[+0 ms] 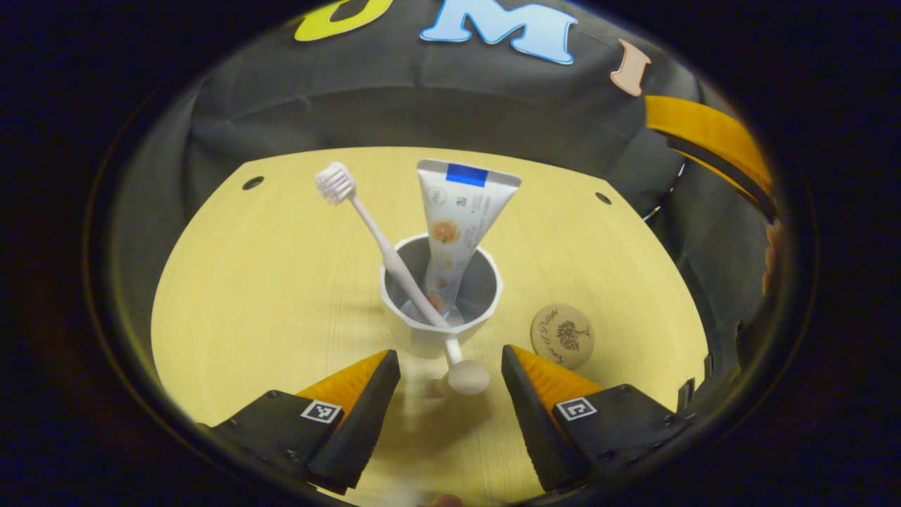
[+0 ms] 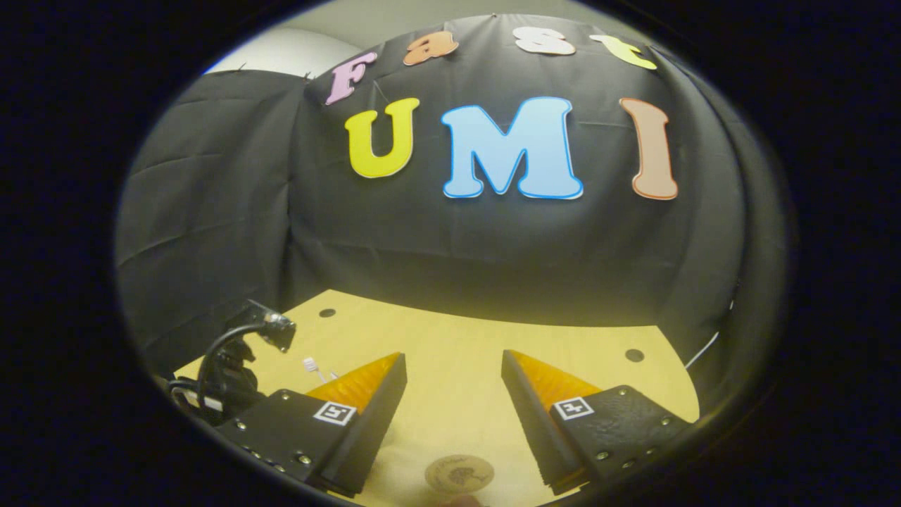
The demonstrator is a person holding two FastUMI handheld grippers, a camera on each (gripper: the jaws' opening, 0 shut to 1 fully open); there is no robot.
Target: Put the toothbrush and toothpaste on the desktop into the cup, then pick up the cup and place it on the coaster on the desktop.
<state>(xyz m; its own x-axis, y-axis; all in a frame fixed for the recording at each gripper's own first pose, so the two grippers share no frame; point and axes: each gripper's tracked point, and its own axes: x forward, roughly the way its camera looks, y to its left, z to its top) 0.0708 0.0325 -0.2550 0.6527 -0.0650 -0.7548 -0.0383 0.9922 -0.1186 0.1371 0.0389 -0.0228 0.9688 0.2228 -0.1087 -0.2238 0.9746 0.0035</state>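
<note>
Left gripper (image 1: 450, 366): fingers apart, gripping nothing; seen at the bottom of the left gripper view, aimed at the cup.
Toothbrush (image 1: 394, 264): nearest item between the left gripper's fingers; rounded handle end rests on the desktop just in front of the cup. Shaft leans across the cup's near rim, with the bristle head raised up and to the left.
Cup (image 1: 486, 289): upright on the desktop, just beyond the left gripper's fingertips, near centre of the left gripper view.
Toothpaste (image 1: 457, 225): stands inside the cup, flat crimped end upward, leaning slightly right.
Coaster (image 1: 562, 336): round disc with a tree motif, flat on the desktop just right of the cup, apart from it; nothing on it.
Desktop (image 1: 267, 282): pale yellow wood grain, small dark holes near the far corners.
Right gripper (image 2: 454, 370): fingers apart, gripping nothing, held above the desktop and facing the booth wall.
Coaster, right gripper view: at the bottom edge, below and between the fingers.
Black device with cable (image 2: 239, 348): at the left edge of the right gripper view; identity cannot be told.
</note>
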